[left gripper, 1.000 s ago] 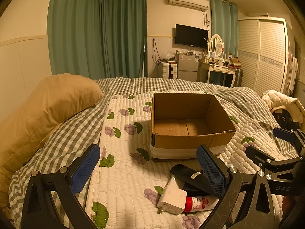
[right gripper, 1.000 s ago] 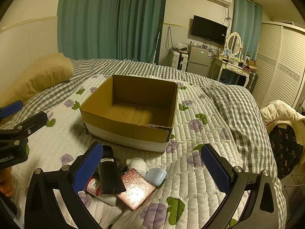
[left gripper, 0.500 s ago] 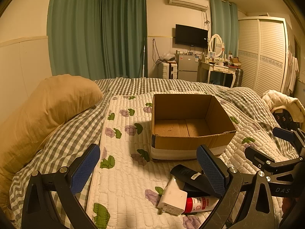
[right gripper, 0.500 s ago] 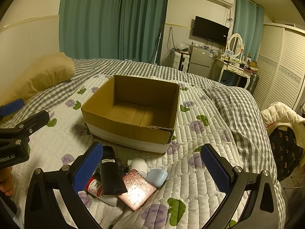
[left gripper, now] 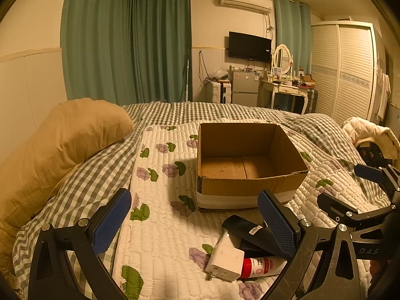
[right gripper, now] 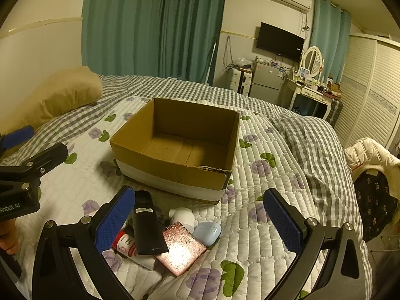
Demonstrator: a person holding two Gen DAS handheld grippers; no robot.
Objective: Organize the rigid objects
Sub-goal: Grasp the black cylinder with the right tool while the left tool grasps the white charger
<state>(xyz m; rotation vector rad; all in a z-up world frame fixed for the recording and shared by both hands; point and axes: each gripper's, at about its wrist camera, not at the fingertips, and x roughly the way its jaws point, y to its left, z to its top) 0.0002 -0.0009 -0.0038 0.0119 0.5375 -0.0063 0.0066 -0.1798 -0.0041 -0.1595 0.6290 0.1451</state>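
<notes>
An open, empty cardboard box [left gripper: 250, 190] [right gripper: 175, 172] sits on the flowered quilt. In front of it lies a pile: a black tube [left gripper: 246, 230] [right gripper: 146, 227], a white charger plug [left gripper: 225, 262], a red-and-white bottle [left gripper: 262, 266] [right gripper: 126, 246], a pink glittery case [right gripper: 181, 248], a pale blue case [right gripper: 207, 232] and a white round item [right gripper: 183, 216]. My left gripper [left gripper: 192, 227] is open and empty, left of the pile. My right gripper [right gripper: 200, 225] is open and empty, hovering over the pile.
A tan pillow [left gripper: 57, 150] lies at the left on the checked bedcover [left gripper: 95, 182]. A chair with a cream jacket [right gripper: 370, 155] stands off the bed's right side. A dresser, fridge and wardrobe are far behind.
Both grippers have drifted slightly; the views shift a little. Nothing was taken hold of or moved.
</notes>
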